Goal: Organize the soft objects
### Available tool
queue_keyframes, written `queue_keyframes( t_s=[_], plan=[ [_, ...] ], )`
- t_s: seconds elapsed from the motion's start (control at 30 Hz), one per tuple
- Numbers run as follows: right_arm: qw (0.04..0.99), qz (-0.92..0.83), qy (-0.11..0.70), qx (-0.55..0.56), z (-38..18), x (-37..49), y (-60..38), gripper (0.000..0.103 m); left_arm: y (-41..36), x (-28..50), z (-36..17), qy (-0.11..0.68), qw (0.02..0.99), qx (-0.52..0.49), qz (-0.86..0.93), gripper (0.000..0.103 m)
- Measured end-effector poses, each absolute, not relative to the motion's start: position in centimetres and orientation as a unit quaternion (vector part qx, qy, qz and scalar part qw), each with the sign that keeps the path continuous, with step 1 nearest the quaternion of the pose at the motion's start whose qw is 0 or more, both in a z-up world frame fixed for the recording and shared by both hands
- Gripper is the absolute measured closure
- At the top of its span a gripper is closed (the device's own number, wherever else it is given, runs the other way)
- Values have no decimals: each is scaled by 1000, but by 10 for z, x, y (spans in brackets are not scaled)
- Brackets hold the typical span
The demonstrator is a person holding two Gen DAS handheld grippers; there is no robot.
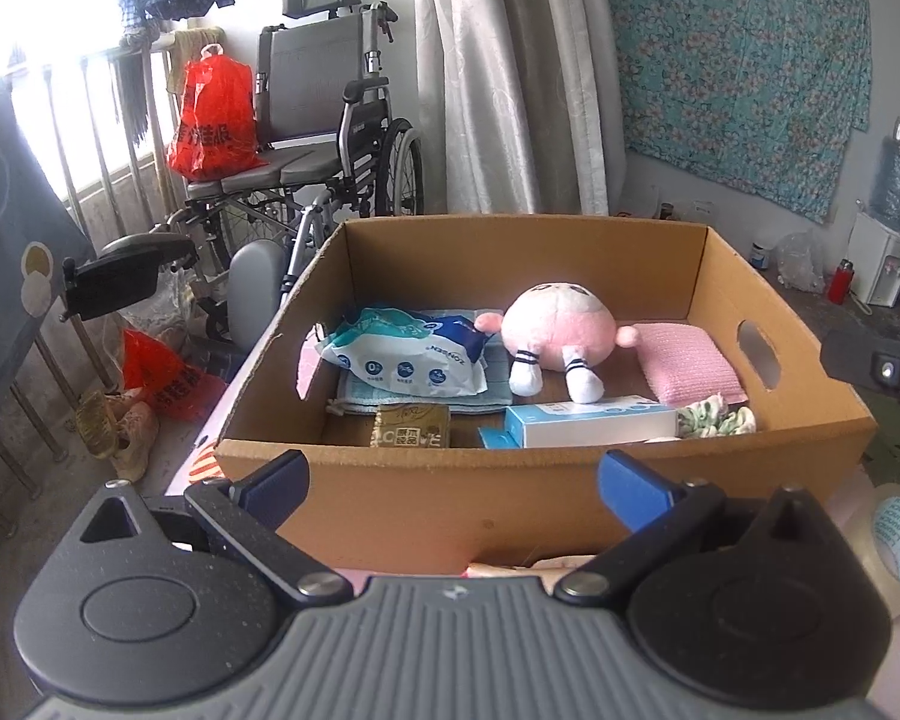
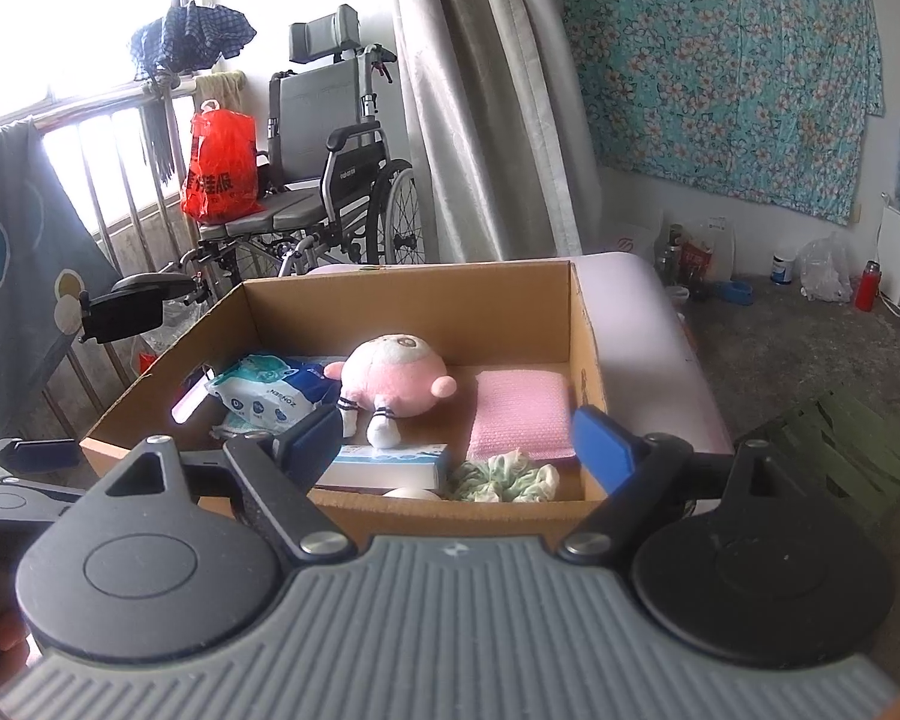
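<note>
Jaws of both my left gripper and right gripper stood spread, empty. Against the cardboard box's far wall lay the plush toy: light, squashy; I'd pinch its round body.

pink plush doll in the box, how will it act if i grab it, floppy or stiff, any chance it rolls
The pink plush doll looks stuffed and soft, so it would probably squash under the pads and feel light for its size. Its round body might rock or roll a little if nudged, though the striped legs sticking out should check that. Lifted by a leg, it would likely dangle.
</note>
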State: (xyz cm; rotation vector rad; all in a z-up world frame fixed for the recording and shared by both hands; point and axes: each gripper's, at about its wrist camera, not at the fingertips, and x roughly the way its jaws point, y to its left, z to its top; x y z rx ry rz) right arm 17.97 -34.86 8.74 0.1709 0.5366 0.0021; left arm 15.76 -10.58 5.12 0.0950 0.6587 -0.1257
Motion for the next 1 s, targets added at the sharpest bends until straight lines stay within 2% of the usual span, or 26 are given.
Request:
queue_keyframes(
  t_s=[1.0],
  plan=[
    [954, 4, 286, 86, 70, 181, -355, 19, -119, 152, 63, 321, 943, 79, -25, 0]
  ],
)
